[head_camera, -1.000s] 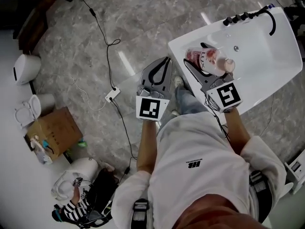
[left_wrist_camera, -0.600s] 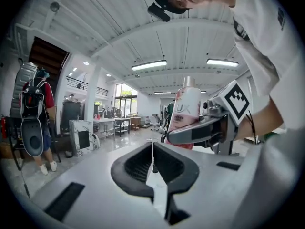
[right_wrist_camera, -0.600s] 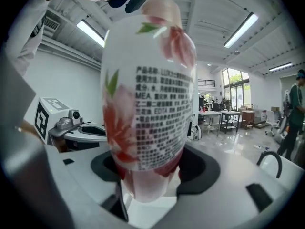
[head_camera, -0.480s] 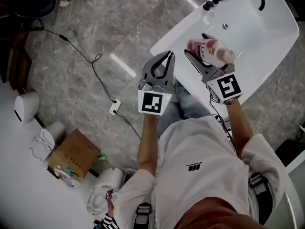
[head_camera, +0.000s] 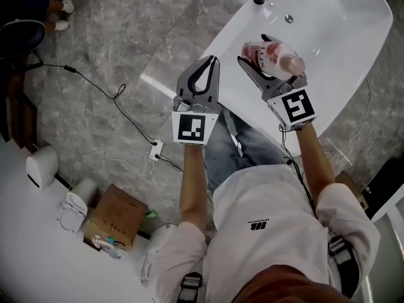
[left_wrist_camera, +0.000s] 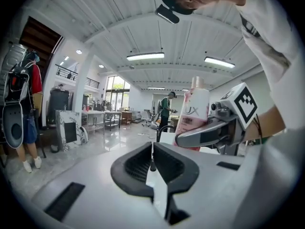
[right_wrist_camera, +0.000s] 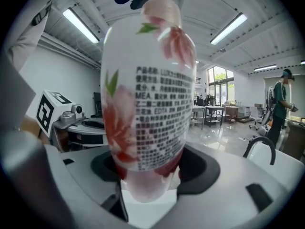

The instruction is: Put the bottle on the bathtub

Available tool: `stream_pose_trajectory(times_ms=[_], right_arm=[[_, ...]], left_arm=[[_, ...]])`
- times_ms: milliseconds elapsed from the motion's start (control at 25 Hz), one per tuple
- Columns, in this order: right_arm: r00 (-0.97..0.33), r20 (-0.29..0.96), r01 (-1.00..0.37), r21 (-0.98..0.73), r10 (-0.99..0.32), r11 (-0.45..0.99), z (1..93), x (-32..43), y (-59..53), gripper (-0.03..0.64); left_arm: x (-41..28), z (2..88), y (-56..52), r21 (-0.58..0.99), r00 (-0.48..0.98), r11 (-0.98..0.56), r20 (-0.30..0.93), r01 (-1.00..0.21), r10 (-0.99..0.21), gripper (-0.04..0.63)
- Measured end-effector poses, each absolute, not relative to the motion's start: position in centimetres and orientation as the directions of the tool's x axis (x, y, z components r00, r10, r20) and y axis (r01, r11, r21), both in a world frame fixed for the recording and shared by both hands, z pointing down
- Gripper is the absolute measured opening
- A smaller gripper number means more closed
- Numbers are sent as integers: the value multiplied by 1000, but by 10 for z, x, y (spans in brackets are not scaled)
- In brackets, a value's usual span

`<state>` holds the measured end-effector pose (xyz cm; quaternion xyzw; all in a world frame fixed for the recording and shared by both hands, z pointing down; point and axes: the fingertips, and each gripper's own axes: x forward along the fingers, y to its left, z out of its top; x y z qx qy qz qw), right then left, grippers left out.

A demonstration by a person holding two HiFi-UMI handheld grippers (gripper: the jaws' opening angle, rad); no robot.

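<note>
The right gripper (head_camera: 257, 54) is clamped on the bottle (head_camera: 273, 58). In the right gripper view its two jaws press on either side of the pink flowered bottle's (right_wrist_camera: 145, 99) lower part, and the printed label faces the camera. The left gripper view shows the bottle (left_wrist_camera: 194, 112) standing upright in that grip. In the head view it hangs over the white bathtub (head_camera: 344, 55), just inside the long edge nearest the person. Whether its base touches the tub cannot be told.

The left gripper (head_camera: 213, 62) sits just beside the right one, with its tips at that same edge of the tub. Its jaws are together and hold nothing (left_wrist_camera: 152, 149).

A black faucet (right_wrist_camera: 259, 149) rises at the tub's far end. A cardboard box (head_camera: 117, 216) sits on the grey marble floor (head_camera: 126, 55), well away from the tub.
</note>
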<state>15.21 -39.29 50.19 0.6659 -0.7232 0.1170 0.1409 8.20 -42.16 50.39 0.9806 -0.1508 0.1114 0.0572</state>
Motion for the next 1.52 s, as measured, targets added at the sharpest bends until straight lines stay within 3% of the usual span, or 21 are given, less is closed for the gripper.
stream_pose_trajectory(times_ms=[560,920,1520], right_arm=[[102,402,-995,31,-910,-98,621,248,-469,285],[202,418,-979,52,-886,-199,679,282,-474,285],[225,449,-973,56,-864,-224,771,327,-497,285]], left_arm=[[180,628,-507,137,950,-975,283,-176,-132,11],[216,684,-507,185,956,-980,294,-76,-18,11],[265,758,-521,155,949,-988,311,11,59,11]])
